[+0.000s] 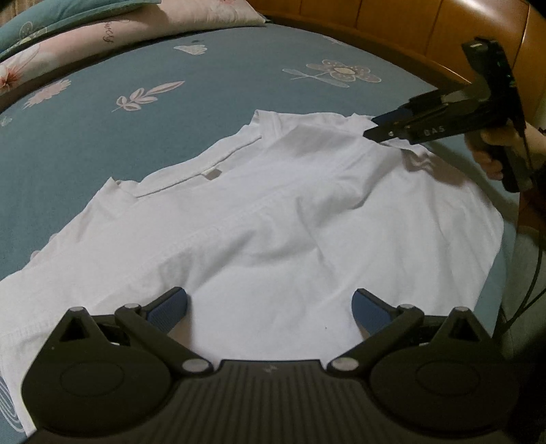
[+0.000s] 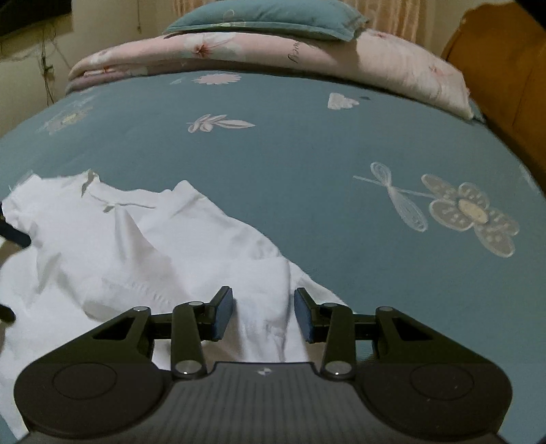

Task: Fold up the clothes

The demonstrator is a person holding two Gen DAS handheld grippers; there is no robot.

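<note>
White cotton T-shirt (image 1: 273, 218), thin and limp, spread across teal flower-print bedsheet (image 1: 136, 136) of the bed, neckline with small grey label pointing toward the pillows; partly rumpled, with soft ridges through the middle and a doubled-over layer along one side. Judged light, floppy, no stiffness: likely to drape and sag from any single pinch, to drag a little on the sheet rather than slide freely, not fragile. Best held at seams or edges, probably a shoulder or sleeve hem together with the bottom hem, so that both layers come up as one. Left gripper (image 1: 269, 307) over the lower body of the shirt, blue-padded fingers (image 1: 170, 307) spread wide, nothing between them but flat cloth below, not pinched. Right gripper (image 2: 263, 314) at the far shoulder corner, fingers partly apart, a raised fold of white cloth standing in the gap; pads not seen pressing on it, so no grip judged yet. Person's hand (image 1: 491, 150) on the right gripper's handle, black cable (image 1: 532, 283) trailing beside it. Pink floral folded quilt (image 2: 307, 58) with teal pillow (image 2: 266, 17) on top at the head of the bed, well apart from the shirt. Orange-brown wooden bed frame (image 1: 392, 30) beyond the sheet. Nothing lying on the shirt; open sheet around it; only the cable near the right edge could snag.
</note>
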